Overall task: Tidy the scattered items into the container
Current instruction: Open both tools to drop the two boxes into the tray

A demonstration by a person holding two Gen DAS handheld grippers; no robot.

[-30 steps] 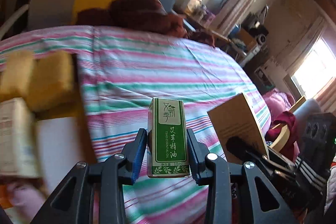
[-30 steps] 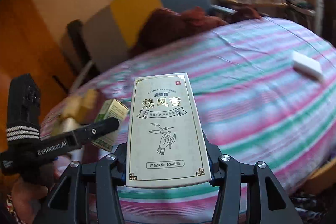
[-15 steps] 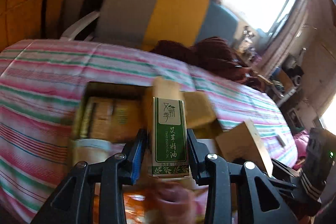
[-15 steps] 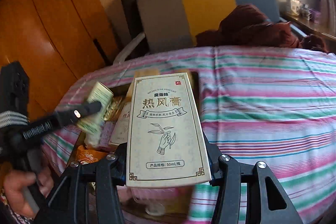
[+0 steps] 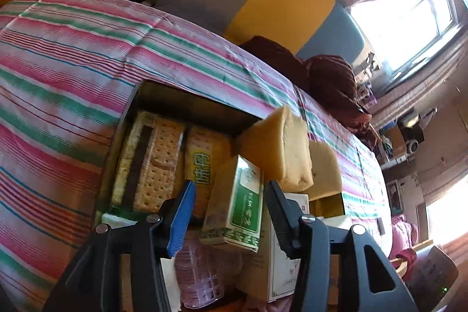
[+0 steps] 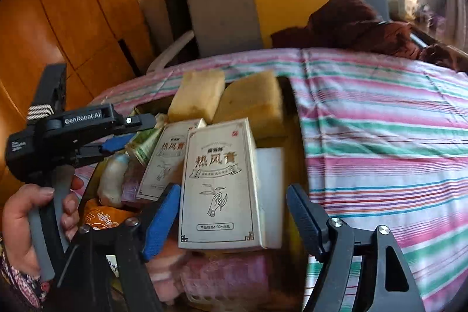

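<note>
Since the earlier frames both sets of jaws have just been opening, and each box is released over the dark open container [image 5: 187, 104] sunk in the striped bedcover [image 5: 58, 72]. The small green-and-white carton [image 5: 237, 206] lies loose between the left gripper [image 5: 228, 212] pads, tilted, long axis toward upper right. Only the right wrist view shows the hand [image 6: 26, 212] and the large cream box [image 6: 222, 186], upright in frame, untouched between the parted right gripper [image 6: 234, 218] jaws.

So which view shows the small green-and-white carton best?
The left wrist view: the small green-and-white carton sits centred between that gripper's open jaws, its green label facing the camera. The right wrist view shows only a corner of it, behind the left gripper.
</note>
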